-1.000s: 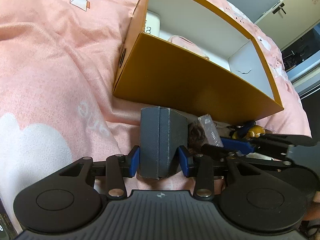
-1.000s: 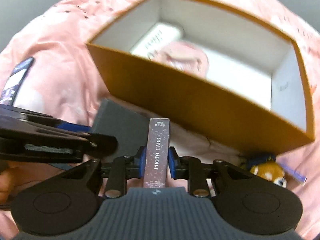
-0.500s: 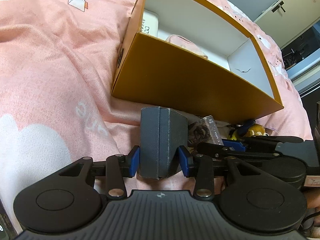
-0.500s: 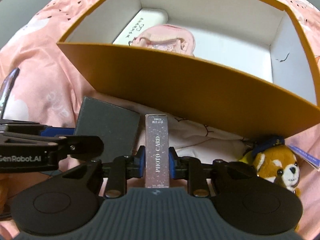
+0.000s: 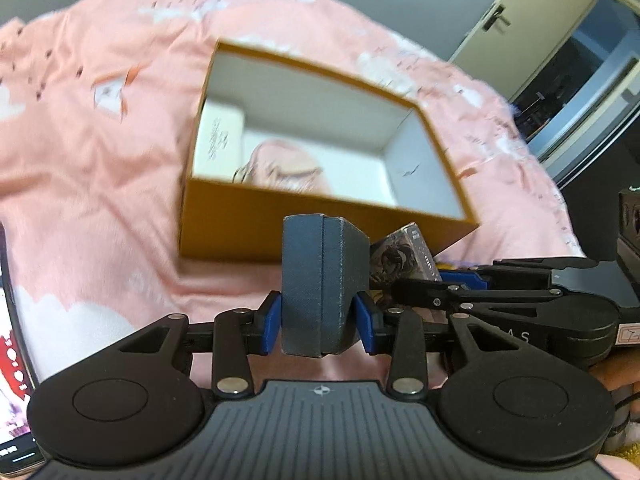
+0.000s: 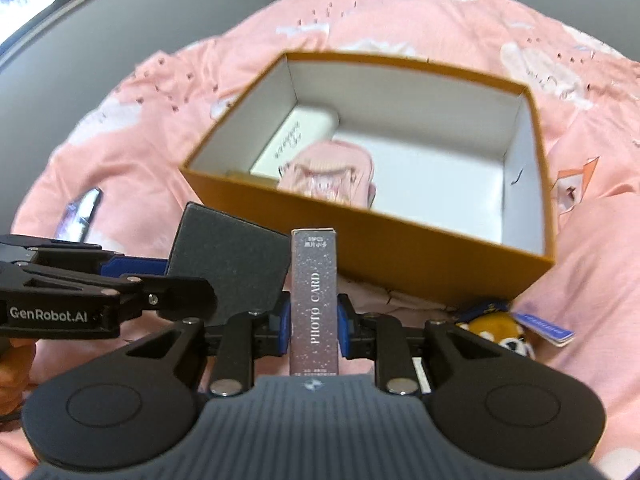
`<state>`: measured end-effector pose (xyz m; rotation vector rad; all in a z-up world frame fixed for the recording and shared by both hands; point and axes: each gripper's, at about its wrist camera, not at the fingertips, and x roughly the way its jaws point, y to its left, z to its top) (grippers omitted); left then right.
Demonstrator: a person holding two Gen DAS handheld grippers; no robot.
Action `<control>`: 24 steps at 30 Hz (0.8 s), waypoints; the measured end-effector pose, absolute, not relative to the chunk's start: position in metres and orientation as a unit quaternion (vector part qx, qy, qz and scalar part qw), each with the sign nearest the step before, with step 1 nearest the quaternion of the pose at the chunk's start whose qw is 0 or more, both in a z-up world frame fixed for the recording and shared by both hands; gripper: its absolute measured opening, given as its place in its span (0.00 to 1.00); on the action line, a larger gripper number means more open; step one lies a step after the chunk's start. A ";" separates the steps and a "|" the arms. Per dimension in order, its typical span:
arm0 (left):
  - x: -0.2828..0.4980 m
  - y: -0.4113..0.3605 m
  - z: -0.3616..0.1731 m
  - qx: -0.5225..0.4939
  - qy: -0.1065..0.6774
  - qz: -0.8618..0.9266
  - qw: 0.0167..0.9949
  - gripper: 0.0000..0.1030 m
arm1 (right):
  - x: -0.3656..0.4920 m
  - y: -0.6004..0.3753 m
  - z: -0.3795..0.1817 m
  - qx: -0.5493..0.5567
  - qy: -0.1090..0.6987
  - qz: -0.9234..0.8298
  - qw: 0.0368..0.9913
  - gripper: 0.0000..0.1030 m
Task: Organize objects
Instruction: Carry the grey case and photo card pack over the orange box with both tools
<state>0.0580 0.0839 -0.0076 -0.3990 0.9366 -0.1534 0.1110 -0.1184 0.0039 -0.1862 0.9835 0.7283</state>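
The left claw (image 5: 319, 318) is closing on a dark grey cloth-covered box (image 5: 320, 280); the right claw (image 6: 313, 326) grips a glittery mauve photo-card pack (image 6: 314, 300), before the open orange cardboard box (image 6: 400, 240).

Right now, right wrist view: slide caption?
Right gripper holds photo card box before open orange box on pink bedding.

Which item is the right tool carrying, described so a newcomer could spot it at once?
Start at the open orange box on the pink bedspread. In front of its near wall, the right tool grips a slim upright carton. It is silvery-mauve with speckles and reads PHOTO CARD down its face, unlike the wider plain dark grey case held beside it by the left tool.
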 end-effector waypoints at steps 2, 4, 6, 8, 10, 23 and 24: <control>0.055 0.082 0.002 -0.190 0.433 -0.076 0.878 0.42 | 0.109 -0.126 0.016 -0.076 0.452 0.347 0.818 0.23; 0.054 0.083 0.013 -0.191 0.418 -0.078 0.885 0.42 | 0.108 -0.134 0.028 -0.062 0.443 0.350 0.823 0.23; 0.056 0.084 0.021 -0.194 0.402 -0.080 0.891 0.42 | 0.109 -0.139 0.038 -0.049 0.434 0.354 0.827 0.23; 0.061 0.085 0.029 -0.198 0.389 -0.082 0.896 0.42 | 0.111 -0.141 0.048 -0.043 0.418 0.357 0.834 0.23; 0.068 0.085 0.037 -0.197 0.377 -0.082 0.901 0.42 | 0.115 -0.142 0.059 -0.041 0.400 0.357 0.843 0.23; 0.150 0.104 0.042 -0.214 0.357 -0.079 0.906 0.42 | 0.194 -0.126 0.064 -0.004 0.374 0.318 0.871 0.23; 0.158 0.107 0.040 -0.214 0.359 -0.079 0.905 0.42 | 0.202 -0.125 0.060 0.001 0.377 0.316 0.871 0.23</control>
